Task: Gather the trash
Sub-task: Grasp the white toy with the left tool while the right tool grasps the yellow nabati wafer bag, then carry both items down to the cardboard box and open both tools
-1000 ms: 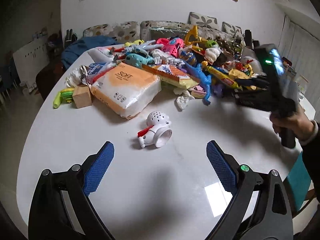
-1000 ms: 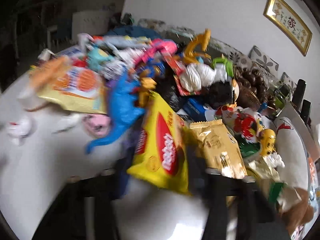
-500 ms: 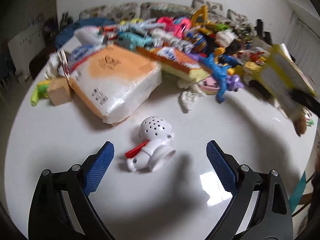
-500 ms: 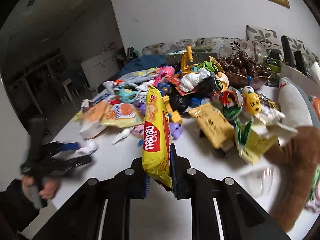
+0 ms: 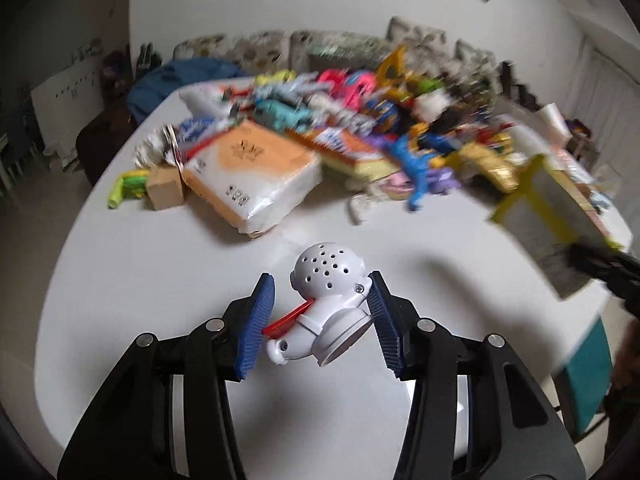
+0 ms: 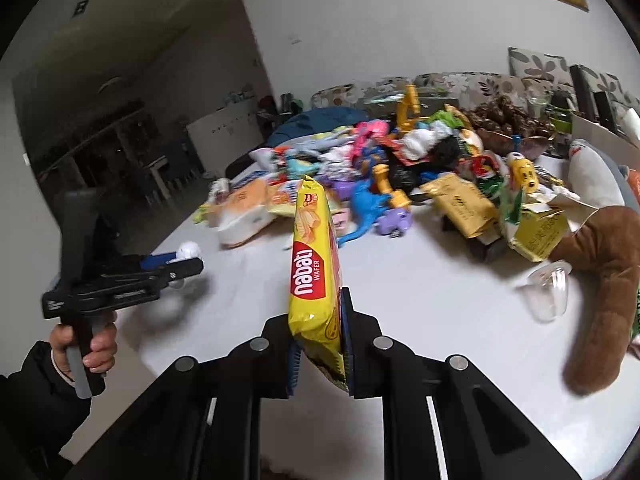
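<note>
the left gripper (image 5: pixel 322 322) is closing: a second ago its blue pads stood wide over bare table with the white toy well ahead of them, and now they bracket that white toy (image 5: pixel 326 306), the right pad (image 5: pixel 382 328) touching its shoulder and the left pad (image 5: pixel 256 324) just at its red strip. whether the squeeze is firm yet i cannot tell; the jaws are partly in and coming together. the toy lies on the white table (image 5: pixel 160 264), on the near side of the orange-and-white tissue pack (image 5: pixel 256 172), apart from it.

the right gripper (image 6: pixel 320 344) is clenched on the yellow wafer packet (image 6: pixel 316 264), gripping its lower end so the packet stands up edge-on in front of the camera. a second ago that packet lay among the clutter; now it is lifted clear of the table and carried to the right of the tissue pack, away from the heap of toys and wrappers (image 6: pixel 400 176) beyond it.

so one piece of trash is in hand and out of the pile. the left side's pick looks less clearly useful: the white piece may be a toy, not rubbish, though it could be broken. judging from the table, most of the job remains, with wrappers, a gold packet (image 6: pixel 460 208) and a clear plastic cup (image 6: pixel 548 292) lying out, all right of the tissue pack. no bin shows in either view.
</note>
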The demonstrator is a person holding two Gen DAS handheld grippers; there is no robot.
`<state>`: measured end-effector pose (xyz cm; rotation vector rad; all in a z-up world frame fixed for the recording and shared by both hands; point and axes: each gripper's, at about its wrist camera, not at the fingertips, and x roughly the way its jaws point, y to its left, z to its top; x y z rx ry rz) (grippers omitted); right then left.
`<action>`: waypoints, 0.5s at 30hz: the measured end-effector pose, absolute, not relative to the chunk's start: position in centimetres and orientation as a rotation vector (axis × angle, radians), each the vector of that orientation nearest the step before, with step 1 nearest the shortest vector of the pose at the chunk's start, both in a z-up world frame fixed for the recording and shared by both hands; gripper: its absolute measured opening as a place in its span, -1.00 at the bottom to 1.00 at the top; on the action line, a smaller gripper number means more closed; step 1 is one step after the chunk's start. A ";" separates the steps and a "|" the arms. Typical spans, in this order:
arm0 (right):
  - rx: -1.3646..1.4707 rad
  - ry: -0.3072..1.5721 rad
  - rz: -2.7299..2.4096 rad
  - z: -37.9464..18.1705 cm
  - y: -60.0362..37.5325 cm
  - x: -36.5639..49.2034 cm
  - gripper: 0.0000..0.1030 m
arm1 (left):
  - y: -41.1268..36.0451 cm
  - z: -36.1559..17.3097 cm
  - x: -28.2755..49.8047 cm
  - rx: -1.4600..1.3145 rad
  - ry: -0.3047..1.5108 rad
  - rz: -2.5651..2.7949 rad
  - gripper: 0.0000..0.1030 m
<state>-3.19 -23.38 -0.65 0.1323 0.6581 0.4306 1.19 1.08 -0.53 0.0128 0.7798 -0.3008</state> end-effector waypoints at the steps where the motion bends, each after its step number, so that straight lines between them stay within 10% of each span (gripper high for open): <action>1: 0.131 0.656 0.443 -0.5 -23.1 -3.8 -0.68 | 1.1 0.1 0.1 0.019 0.763 -0.313 -0.08; 15: 0.061 0.908 0.733 -3.5 -20.0 -15.7 -0.68 | 1.0 -1.4 -14.7 0.138 0.813 -0.505 -0.07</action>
